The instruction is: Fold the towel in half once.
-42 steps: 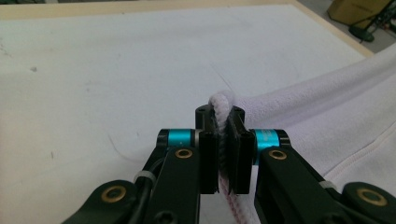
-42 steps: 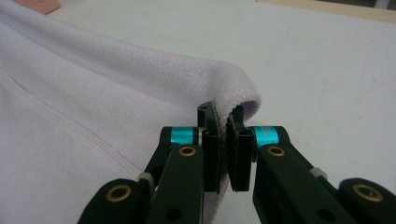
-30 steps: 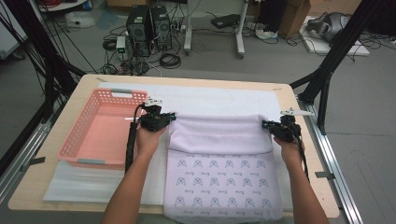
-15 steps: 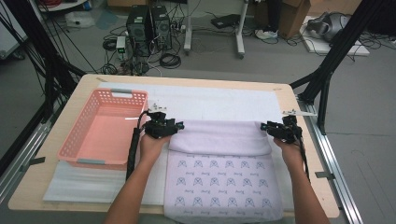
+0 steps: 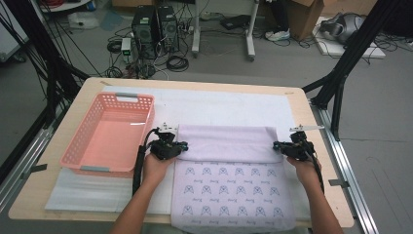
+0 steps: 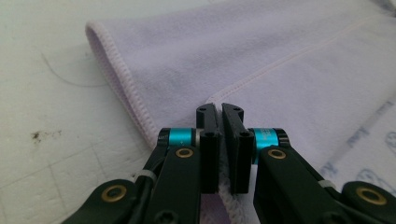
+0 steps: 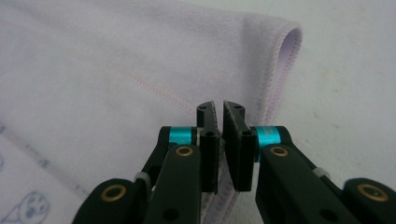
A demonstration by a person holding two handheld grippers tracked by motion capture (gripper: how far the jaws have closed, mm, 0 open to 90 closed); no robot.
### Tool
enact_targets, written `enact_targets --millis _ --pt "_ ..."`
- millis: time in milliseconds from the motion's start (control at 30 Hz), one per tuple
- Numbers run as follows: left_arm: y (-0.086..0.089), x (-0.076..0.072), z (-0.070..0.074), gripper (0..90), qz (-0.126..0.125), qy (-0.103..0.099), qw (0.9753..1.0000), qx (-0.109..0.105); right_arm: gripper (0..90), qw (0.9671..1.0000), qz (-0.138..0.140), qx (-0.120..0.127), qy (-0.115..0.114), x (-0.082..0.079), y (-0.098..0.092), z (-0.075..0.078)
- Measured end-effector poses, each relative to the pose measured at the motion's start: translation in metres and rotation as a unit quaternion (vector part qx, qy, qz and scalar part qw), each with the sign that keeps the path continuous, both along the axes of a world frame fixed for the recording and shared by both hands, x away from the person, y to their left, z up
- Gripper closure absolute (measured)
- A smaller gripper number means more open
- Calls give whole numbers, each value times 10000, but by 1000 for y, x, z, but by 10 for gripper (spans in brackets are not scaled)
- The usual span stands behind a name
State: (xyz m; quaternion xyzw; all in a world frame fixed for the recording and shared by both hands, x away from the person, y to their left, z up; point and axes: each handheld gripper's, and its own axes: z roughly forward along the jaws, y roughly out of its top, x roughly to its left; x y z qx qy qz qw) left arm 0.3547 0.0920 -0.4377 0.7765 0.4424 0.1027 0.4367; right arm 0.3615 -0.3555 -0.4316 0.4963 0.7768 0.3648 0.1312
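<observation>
**Both grippers pinch a half-folded towel on a padded table**

A lilac towel (image 5: 229,180) lies on a white mat (image 5: 219,105) that covers most of a pale wooden table (image 5: 302,112). Its far part is folded back over itself toward the near side, so a plain band sits on top of the printed part, which runs to the near edge of the table. The left gripper (image 5: 176,146) sits at the left end of that band and the right gripper (image 5: 280,146) at the right end. In the left gripper view the left gripper (image 6: 220,109) has its jaws pressed together on the towel's (image 6: 261,56) stitched hem; in the right gripper view the right gripper (image 7: 218,107) is clamped the same way on the towel's (image 7: 116,56) hem. The mat shows small dark marks near the left gripper.

A pink basket (image 5: 109,134) stands on the left of the table, just beside the left gripper. Beyond the far edge, on a grey floor, are two computer towers (image 5: 155,24) amid cables, and black frame legs stand on both sides.
</observation>
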Motion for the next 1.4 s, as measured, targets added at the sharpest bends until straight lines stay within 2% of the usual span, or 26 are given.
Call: enact_targets --millis 67,133,233,267,433,533,633,900,1167,1400 --pt "0 -4 4 854 -66 -99 9999 -19 856 10000 15 33 -66 -6 -2 1" --pt "2 -11 6 855 -45 -206 9996 -167 856 9998 46 120 -154 -13 -4 2" --pt "5 -20 6 858 -110 -219 9996 -167 856 9990 65 329 -308 -25 -9 6" --pt "6 -25 6 857 -97 -267 9992 -268 857 9987 98 342 -359 -30 -9 7" --pt "12 -50 7 856 -274 -464 9968 -584 858 9972 196 434 -583 -61 -12 11" --pt "14 -66 5 856 -323 -556 9961 -601 859 9951 249 544 -784 -81 -16 11" --pt "15 -80 5 856 -384 -625 9951 -660 859 9942 286 599 -848 -99 -20 10" --pt "16 -110 8 853 -487 -823 9920 -828 859 9925 286 782 -897 -132 -26 11" --pt "20 -129 2 854 -573 -699 9926 -813 859 9930 365 767 -819 -152 -27 9" --pt "26 -145 0 853 -651 -606 9920 -901 860 9932 450 742 -770 -168 -28 9"
